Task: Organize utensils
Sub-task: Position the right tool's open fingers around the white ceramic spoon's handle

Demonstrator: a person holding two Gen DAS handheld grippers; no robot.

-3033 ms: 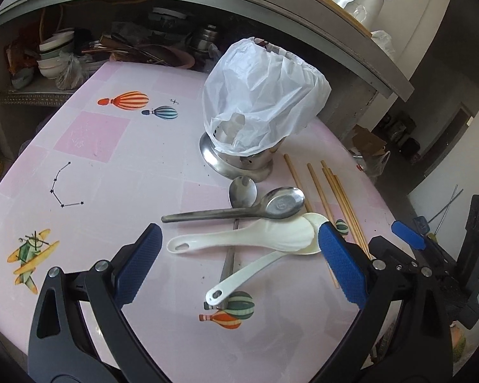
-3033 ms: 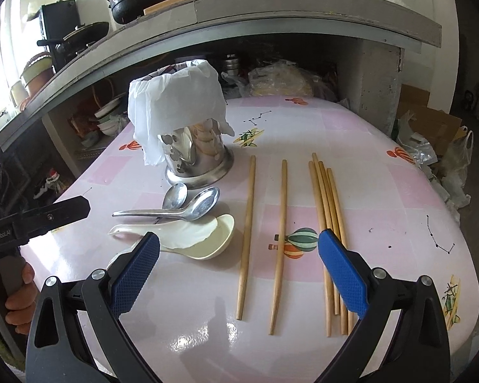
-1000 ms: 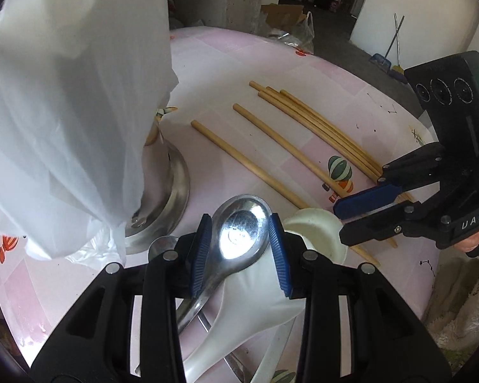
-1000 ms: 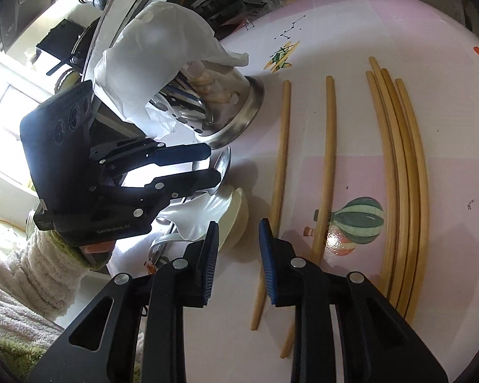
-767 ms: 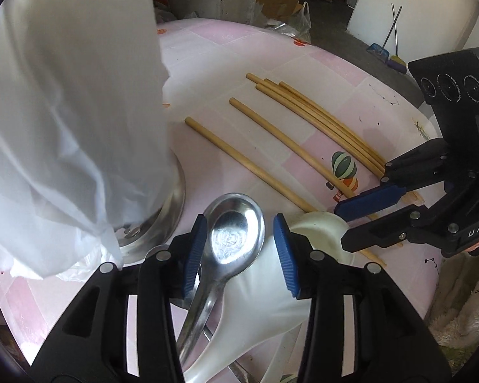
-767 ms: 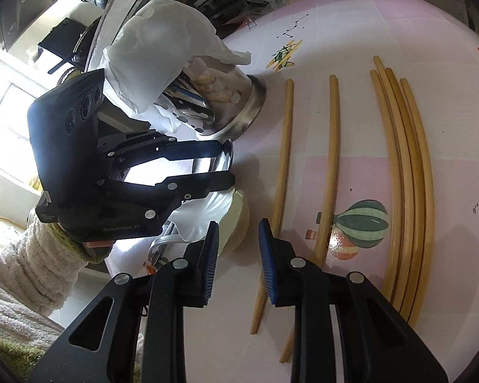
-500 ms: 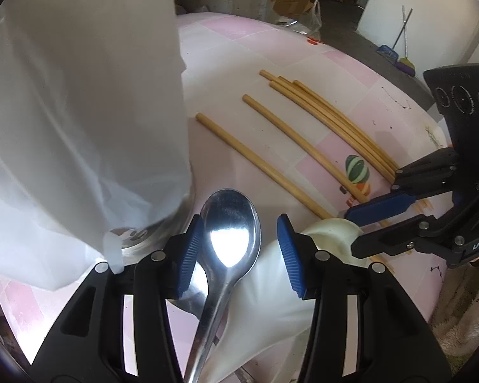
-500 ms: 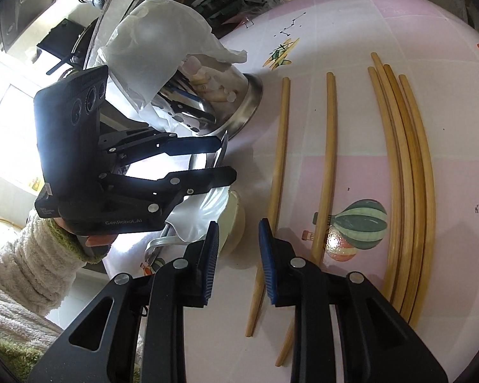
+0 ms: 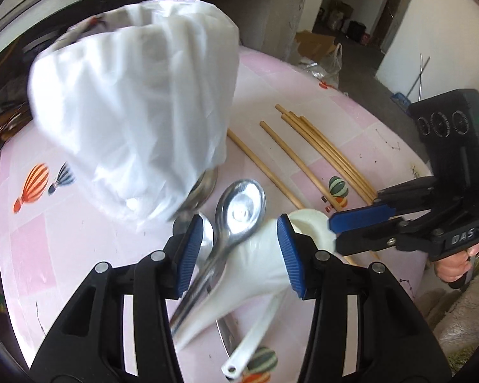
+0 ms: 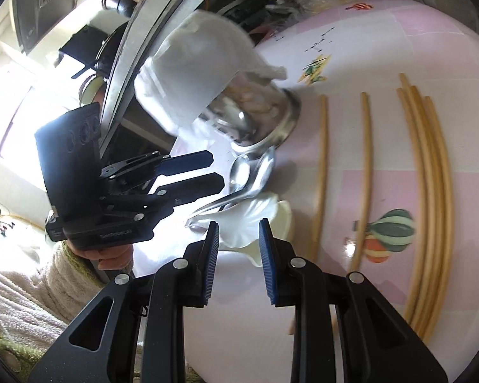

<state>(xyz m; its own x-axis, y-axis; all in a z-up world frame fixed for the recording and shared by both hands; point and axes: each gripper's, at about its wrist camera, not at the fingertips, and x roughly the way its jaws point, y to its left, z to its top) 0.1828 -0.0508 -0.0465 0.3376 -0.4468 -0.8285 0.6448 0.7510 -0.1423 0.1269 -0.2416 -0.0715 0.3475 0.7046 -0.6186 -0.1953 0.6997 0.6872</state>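
Bag (image 9: 137,95) of white plastic, draped over the steel utensil holder (image 10: 271,118), stands beyond and outside the left jaw of the left gripper (image 9: 239,239); the wrap hides most of the holder's mouth, which probably makes it awkward to drop anything in.

Just inside that left jaw a small metal spoon (image 9: 206,233) lies on the pink table (image 9: 79,255). Between the jaws runs the larger metal spoon (image 9: 241,204), its bowl past the fingertips and its handle slanting back between the pads. These jaws have just been opening, and with the spoon between them neither pad seems to press on it, so I judge it to be resting loose on the pile rather than gripped.

Under it, reaching to the right jaw, lies the white rice paddle (image 9: 255,274). A white soup spoon (image 9: 309,223) sits beneath that, its bowl just outside the right jaw. The stacking likely explains the trouble: the top spoon cannot be pinched flat without catching what is below.

Farther right, wooden chopsticks (image 9: 319,146) lie in loose rows, well clear of the left jaws. The right gripper (image 10: 239,223) hovers over the soup spoon's edge, jaws parted narrowly with nothing clamped, apparently waiting its turn.
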